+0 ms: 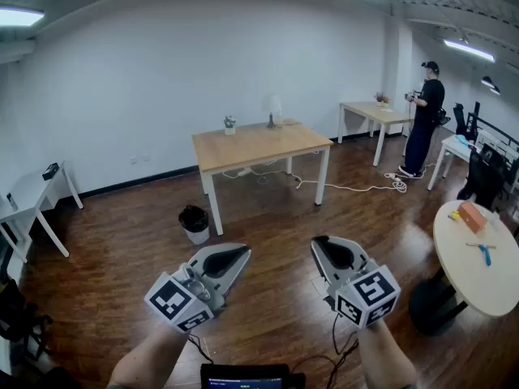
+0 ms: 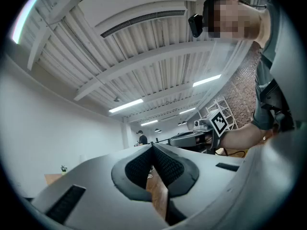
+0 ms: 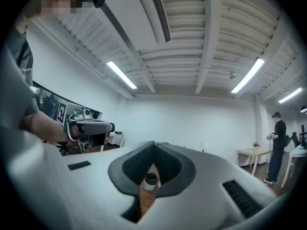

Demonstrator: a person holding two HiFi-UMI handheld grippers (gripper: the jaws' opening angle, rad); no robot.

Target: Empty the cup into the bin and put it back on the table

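A pale cup (image 1: 276, 110) stands at the far edge of the wooden table (image 1: 259, 146) across the room, and shows small in the right gripper view (image 3: 204, 146). The bin (image 1: 195, 224), grey with a black liner, sits on the floor by the table's front left leg; I see it through the gap under my right jaws (image 3: 151, 179). My left gripper (image 1: 241, 254) (image 2: 153, 147) and right gripper (image 1: 319, 242) (image 3: 154, 143) hang side by side low in front of me, far from the table. Both are shut with nothing between the jaws.
A small potted plant (image 1: 230, 123) shares the table. A cable (image 1: 357, 187) trails over the wood floor. A round table (image 1: 474, 258) stands at the right, a white desk (image 1: 28, 193) at the left. A person (image 1: 424, 120) stands by a far table (image 1: 377, 112).
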